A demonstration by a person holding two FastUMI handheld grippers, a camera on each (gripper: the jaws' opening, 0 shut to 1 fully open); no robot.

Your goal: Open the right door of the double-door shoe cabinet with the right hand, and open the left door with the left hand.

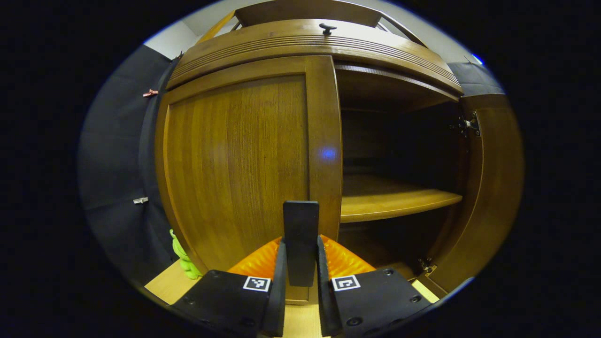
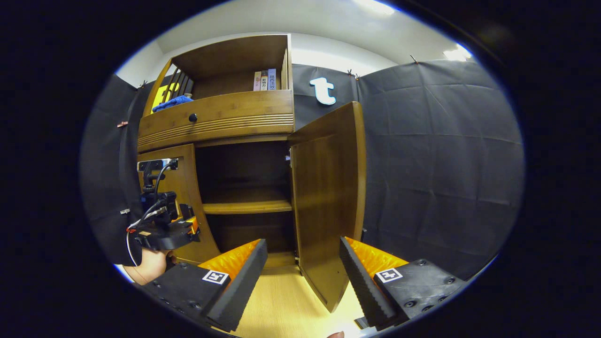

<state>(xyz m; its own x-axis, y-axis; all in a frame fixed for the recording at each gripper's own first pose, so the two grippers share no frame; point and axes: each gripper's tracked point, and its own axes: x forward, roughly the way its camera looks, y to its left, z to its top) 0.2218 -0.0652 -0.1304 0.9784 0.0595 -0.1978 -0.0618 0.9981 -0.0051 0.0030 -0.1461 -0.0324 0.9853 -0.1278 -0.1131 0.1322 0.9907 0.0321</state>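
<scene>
Shoe cabinet: right door (image 2: 328,202) open, left door (image 1: 235,173) shut.
Left gripper (image 1: 300,263) clamps the black handle (image 1: 301,239) ahead; next, likely pull outward. Right gripper (image 2: 303,272) spread, empty.

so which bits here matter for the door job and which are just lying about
Job:
- left door, closed, its black handle pinched in the left claw
- right door, already swung open
- right claw, open, holding nothing

Lying about:
- green toy on the floor
- books and blue item on the upper shelf
</scene>
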